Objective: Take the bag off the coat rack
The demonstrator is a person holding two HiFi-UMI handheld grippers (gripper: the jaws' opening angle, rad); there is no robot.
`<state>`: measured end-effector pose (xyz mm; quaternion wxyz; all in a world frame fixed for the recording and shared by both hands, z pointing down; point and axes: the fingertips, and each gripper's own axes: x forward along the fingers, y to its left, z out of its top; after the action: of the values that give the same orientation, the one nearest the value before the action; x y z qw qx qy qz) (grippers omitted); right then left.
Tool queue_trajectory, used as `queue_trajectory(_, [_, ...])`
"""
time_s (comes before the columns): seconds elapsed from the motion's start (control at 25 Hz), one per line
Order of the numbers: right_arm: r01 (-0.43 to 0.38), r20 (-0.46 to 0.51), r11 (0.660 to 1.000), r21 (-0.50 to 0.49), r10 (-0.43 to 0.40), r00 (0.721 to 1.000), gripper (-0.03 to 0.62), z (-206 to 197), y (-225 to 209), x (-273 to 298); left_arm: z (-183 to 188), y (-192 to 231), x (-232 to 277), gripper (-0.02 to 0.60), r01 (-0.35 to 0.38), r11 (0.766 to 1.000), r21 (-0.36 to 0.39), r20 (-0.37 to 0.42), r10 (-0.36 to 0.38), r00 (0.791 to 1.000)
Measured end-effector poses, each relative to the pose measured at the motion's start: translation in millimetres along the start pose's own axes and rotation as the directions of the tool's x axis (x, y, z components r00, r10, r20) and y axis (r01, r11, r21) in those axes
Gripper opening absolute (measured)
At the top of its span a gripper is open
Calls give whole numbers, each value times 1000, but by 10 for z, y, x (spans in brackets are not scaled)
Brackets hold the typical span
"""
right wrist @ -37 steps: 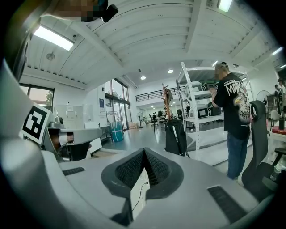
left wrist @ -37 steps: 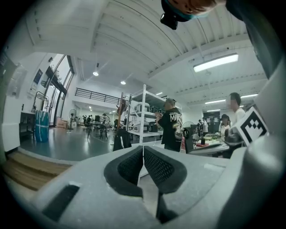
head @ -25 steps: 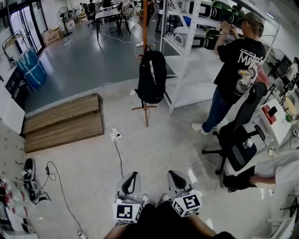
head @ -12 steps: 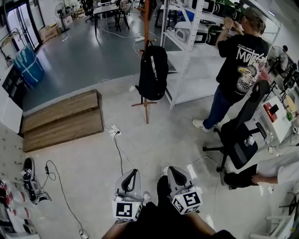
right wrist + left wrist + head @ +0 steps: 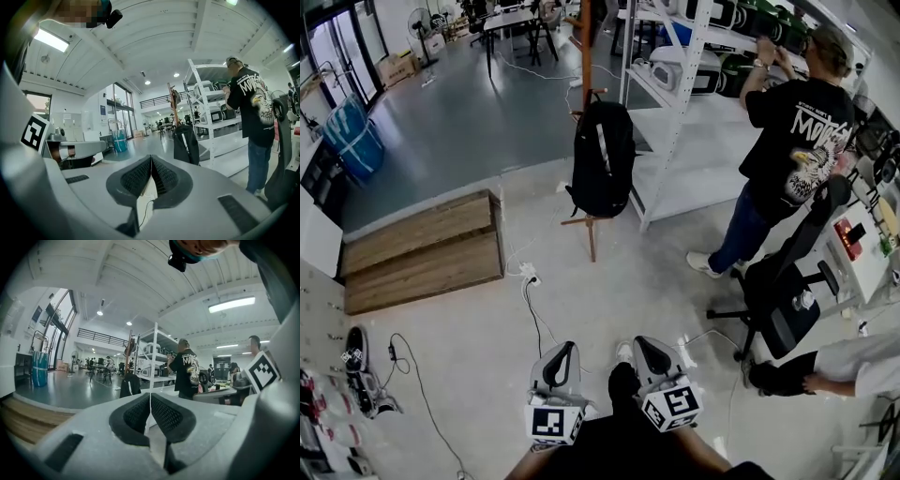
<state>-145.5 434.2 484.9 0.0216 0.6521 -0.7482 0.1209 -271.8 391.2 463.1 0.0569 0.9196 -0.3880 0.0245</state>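
- The left hand-held gripper (image 5: 560,367) and the right hand-held gripper (image 5: 653,361) both have their jaws pressed together, with nothing between them.
- The black fabric backpack (image 5: 602,159) hangs on the slim wooden coat rack (image 5: 586,56). Its long axis is vertical and it is clear of the floor.
- It lies straight ahead across the pale floor (image 5: 628,281), well apart from both. Neither hand looks clearly nearer, so walking closer probably comes first.

black bag (image 5: 603,157), brown coat rack (image 5: 586,56)
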Motion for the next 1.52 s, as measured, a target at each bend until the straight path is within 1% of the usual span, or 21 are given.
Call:
queue_trajectory(0.28, [-25, 2, 1000, 1, 25, 1000, 12, 225, -596, 526, 74, 15, 805, 21, -16, 1000, 7, -11, 16, 1000])
queue_trajectory(0.56, [-56, -1, 998, -12, 56, 998, 12, 490, -1274, 1050, 260, -20, 1666, 21, -42, 999, 7, 0, 42, 999])
queue_trajectory(0.72, [-64, -8, 998, -11, 64, 998, 12, 576, -1596, 1243, 268, -67, 1996, 21, -60, 998, 0, -11, 60, 998])
queue_trajectory(0.92, [-85, -2, 996, -14, 85, 996, 12, 679, -1820, 1462, 332, -65, 2237, 21, -80, 997, 0, -24, 80, 996])
queue_trajectory(1.08, [-97, -5, 995, 1, 97, 995, 12, 693, -1879, 1574, 368, -23, 2320, 21, -97, 995, 7, -22, 97, 995])
queue_trajectory(1.28, [-106, -23, 994, 10, 106, 994, 12, 626, -1918, 1800, 312, 188, 2471, 21, -129, 992, -4, -33, 129, 991])
queue_trajectory(1.52, [-98, -34, 995, 6, 98, 995, 12, 667, -2072, 2243, 324, 471, 2910, 21, -125, 992, -12, -23, 125, 992])
